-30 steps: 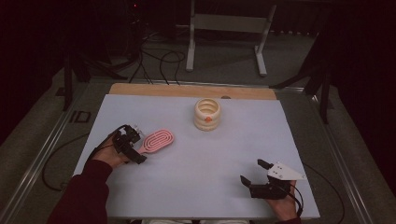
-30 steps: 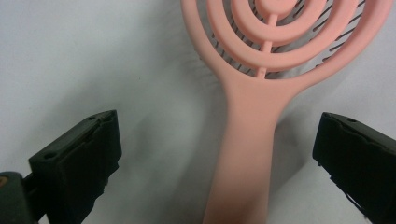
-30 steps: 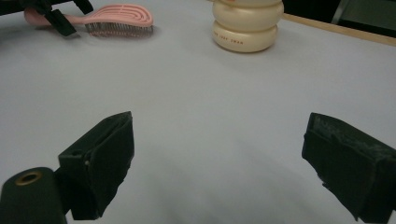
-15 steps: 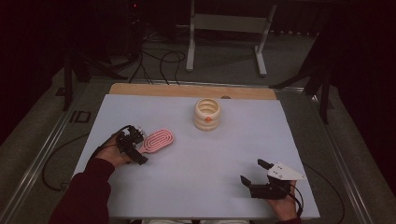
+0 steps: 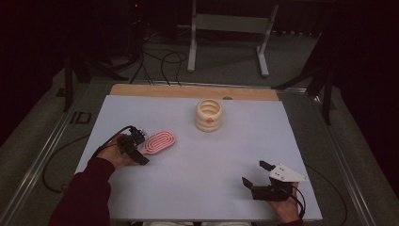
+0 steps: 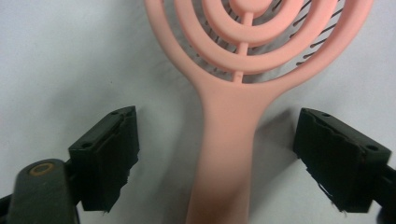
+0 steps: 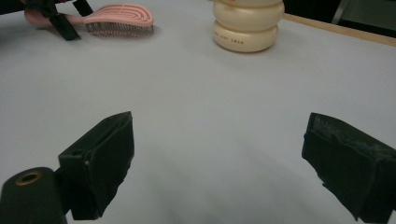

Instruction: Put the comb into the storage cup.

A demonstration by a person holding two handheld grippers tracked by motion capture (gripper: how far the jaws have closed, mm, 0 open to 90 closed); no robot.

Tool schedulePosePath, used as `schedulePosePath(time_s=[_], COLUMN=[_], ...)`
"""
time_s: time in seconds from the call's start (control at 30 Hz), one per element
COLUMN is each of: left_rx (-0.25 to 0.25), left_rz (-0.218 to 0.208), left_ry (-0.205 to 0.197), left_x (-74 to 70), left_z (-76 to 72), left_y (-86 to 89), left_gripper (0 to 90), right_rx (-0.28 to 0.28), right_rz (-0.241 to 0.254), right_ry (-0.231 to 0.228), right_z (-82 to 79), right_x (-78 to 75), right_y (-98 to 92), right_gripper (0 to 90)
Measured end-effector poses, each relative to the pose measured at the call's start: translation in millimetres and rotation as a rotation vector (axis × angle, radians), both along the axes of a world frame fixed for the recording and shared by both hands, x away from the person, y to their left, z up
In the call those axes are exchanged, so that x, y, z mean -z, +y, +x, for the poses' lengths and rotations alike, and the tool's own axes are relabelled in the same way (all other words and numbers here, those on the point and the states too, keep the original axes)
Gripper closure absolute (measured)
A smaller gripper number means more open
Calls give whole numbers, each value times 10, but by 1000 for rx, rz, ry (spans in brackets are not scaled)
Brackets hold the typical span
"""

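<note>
The pink hairbrush (image 5: 159,141) lies flat on the white worktop (image 5: 197,179), well to the left of the cream ringed jar (image 5: 209,115), long axis slanting, head toward the jar, handle toward the left claw (image 5: 138,147). That claw, low and level, straddles the handle; its jaws have just been closing, not yet touching. The right claw (image 5: 254,174) rests released, far right of the brush.

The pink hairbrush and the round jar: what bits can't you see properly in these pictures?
- Hairbrush: left gripper view's top and bottom edges cut off its head and handle end.
- Jar: right gripper view's top edge cuts it off; its red lettering is too small.
- Hairbrush handle, high view: the left gripper covers it.
</note>
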State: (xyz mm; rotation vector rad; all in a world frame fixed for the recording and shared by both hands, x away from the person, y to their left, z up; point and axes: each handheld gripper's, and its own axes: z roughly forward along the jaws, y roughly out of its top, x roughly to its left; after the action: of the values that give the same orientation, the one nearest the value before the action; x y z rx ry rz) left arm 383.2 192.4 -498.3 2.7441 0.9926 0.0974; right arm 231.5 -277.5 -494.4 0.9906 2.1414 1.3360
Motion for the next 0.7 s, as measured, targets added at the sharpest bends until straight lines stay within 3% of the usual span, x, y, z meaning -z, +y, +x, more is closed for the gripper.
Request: schedulePosePath(time_s=[0.07, 0.27, 0.57, 0.7], left_rx=[6, 19, 41, 44], left_rz=[4, 6, 18, 24], left_ry=[6, 8, 28, 29], left_x=[-17, -62, -84, -87], left_z=[12, 40, 64, 67], left_y=[-11, -35, -84, -91], left_gripper=[185, 431, 626, 659], right_rx=[0, 0, 0, -1], right_rz=[0, 0, 0, -1], right_ry=[0, -1, -1, -4], right_z=[0, 0, -2, -2], right_x=[0, -1, -2, -2], right_y=[0, -3, 0, -2], right_gripper=[93, 94, 94, 94])
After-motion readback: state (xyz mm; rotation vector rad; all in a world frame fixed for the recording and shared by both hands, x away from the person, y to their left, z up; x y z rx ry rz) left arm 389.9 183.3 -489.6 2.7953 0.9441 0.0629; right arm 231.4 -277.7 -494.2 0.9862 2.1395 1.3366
